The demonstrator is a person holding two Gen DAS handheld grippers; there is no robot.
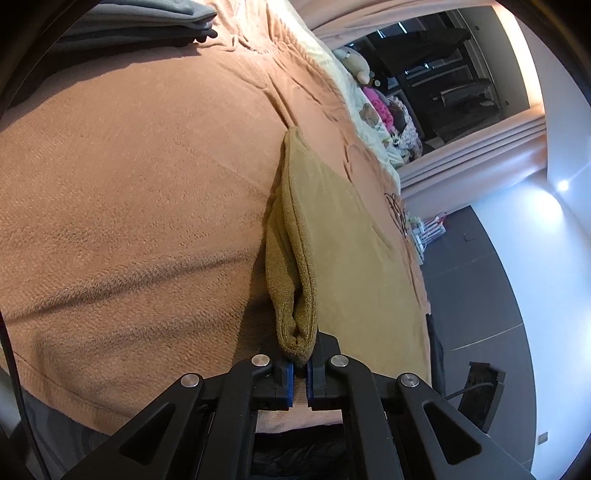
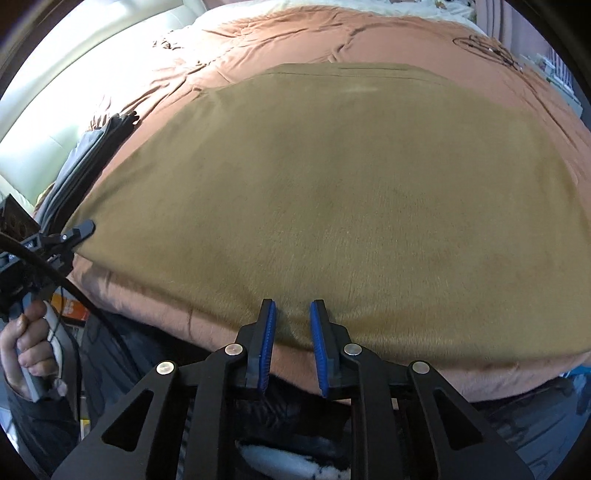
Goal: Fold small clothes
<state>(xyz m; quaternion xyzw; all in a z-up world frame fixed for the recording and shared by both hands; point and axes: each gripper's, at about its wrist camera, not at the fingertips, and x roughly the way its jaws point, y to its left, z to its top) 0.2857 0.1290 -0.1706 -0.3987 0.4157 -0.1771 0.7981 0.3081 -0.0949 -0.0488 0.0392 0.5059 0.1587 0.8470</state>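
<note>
Olive-brown cloth [image 2: 325,192], a soft, napped piece that may be a small towel or a fleece garment, lies spread on the orange-pink bedspread [image 1: 129,192], its near hem close to the bedspread's front edge. It looks light and limp, with no stiffness of its own: where it is lifted it slumps into a doubled, rolled lip rather than holding a line. The fuzzy pile should give the pads good friction, so slipping is a small worry; dragging and bunching against the equally plush bedspread is the likelier trouble.

The left gripper [image 1: 300,369] is clenched on a corner of the cloth, at the cloth's left side as the right wrist view shows it, with two layers of hem pinched between the blue pads [image 1: 289,380]. The right gripper [image 2: 292,332] is released, jaws parted, hovering at the cloth's near hem toward the middle; whether its tips touch the fabric is hard to judge through the fisheye.

The best hold, I judge, is on the stitched hem at a corner, where the fabric is thickest. A matching grasp at the other near corner would let both hands carry the edge across evenly. A grey folded stack [image 1: 140,22] sits beyond the cloth's far left corner.
</note>
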